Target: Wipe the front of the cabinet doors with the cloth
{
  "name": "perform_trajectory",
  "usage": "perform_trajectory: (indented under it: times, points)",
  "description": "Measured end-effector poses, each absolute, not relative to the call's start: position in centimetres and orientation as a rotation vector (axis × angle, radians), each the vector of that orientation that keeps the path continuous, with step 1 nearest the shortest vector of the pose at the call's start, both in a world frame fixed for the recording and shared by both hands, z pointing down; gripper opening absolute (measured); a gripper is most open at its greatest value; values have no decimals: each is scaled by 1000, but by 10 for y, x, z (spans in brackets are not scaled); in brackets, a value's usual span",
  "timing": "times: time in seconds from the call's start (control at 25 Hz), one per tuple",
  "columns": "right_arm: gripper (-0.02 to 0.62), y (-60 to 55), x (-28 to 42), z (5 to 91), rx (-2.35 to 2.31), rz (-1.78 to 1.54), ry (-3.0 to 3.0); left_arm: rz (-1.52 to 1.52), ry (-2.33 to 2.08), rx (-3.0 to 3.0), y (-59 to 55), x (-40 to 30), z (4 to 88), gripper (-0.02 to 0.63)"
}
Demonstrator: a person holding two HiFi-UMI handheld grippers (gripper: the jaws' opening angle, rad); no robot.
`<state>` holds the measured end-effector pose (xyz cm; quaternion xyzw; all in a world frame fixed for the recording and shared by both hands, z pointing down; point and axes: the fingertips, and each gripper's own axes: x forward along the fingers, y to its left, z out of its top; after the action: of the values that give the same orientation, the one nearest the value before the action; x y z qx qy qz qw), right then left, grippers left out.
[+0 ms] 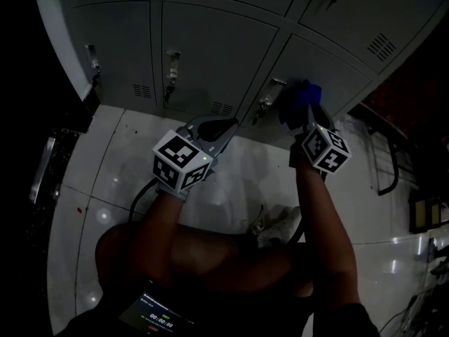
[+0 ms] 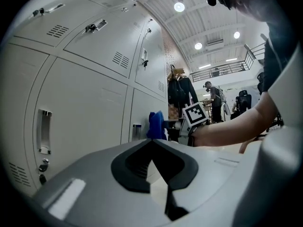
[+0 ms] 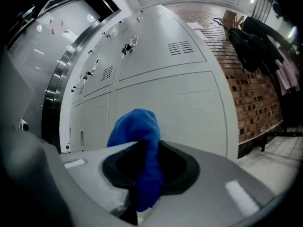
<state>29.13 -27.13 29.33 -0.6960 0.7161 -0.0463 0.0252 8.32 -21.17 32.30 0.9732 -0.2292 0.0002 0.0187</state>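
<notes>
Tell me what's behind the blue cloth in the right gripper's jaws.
A plain grey cabinet door, with a brick wall to its right. The patch straight behind the cloth is covered, so contact with the door cannot be confirmed.

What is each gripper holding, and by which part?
The right gripper clamps the blue cloth partway along its bunched length, and a wad sticks out past the jaw tips. The left gripper is shut on nothing.

pale glossy floor tiles [image 1: 105, 188], a brick wall [image 3: 253, 98], round ceiling lights [image 2: 179, 6], perhaps coats [image 2: 179, 91] hanging beyond.
</notes>
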Motion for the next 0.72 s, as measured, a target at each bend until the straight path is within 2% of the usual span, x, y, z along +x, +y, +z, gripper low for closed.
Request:
perform_trajectory:
  times: [0.4, 0.72]
  points:
    - [75, -306, 229, 310, -2069, -159, 2317, -35, -711, 3013, -214, 81, 319, 0]
    - [75, -321, 217, 312, -2096, -117, 2373, -53, -721, 3007, -215, 78, 317, 0]
